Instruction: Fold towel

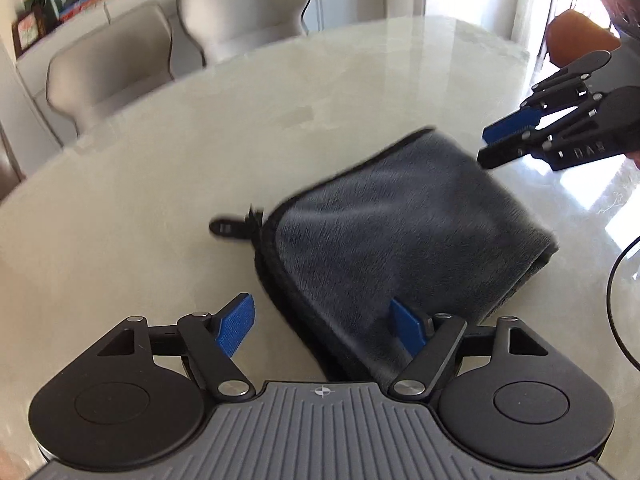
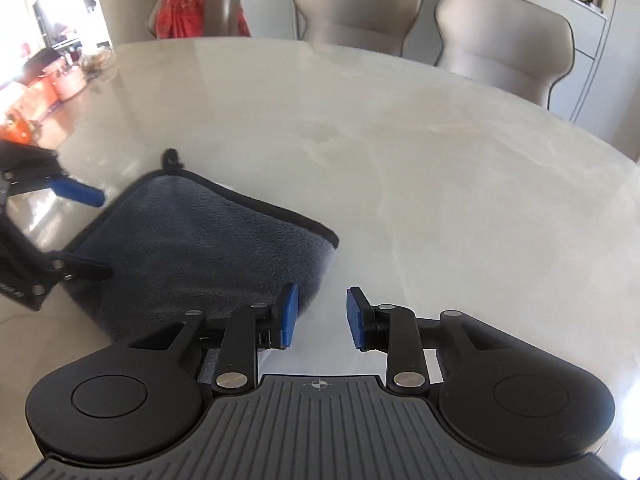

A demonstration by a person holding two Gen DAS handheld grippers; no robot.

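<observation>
A dark grey towel [image 1: 400, 232] with black edging lies folded on the pale marble table [image 1: 140, 200]. Its hanging loop [image 1: 224, 227] sticks out at the left corner. My left gripper [image 1: 322, 328] stands wide open over the towel's near edge, with its right finger above the cloth and its left finger over bare table. In the left wrist view my right gripper [image 1: 485, 146] hovers off the towel's far right corner. In its own view the right gripper [image 2: 322, 320] is open by a narrow gap with nothing between the pads, just right of the towel [image 2: 200, 240]. The left gripper [image 2: 102, 236] also shows there, at the left.
Two beige chairs [image 1: 240, 12] stand at the table's far side. A third chair has a red cloth [image 2: 196, 4] draped over it. A black cable [image 1: 612, 280] curves along the right edge. Orange items [image 2: 60, 84] sit beyond the table's far left.
</observation>
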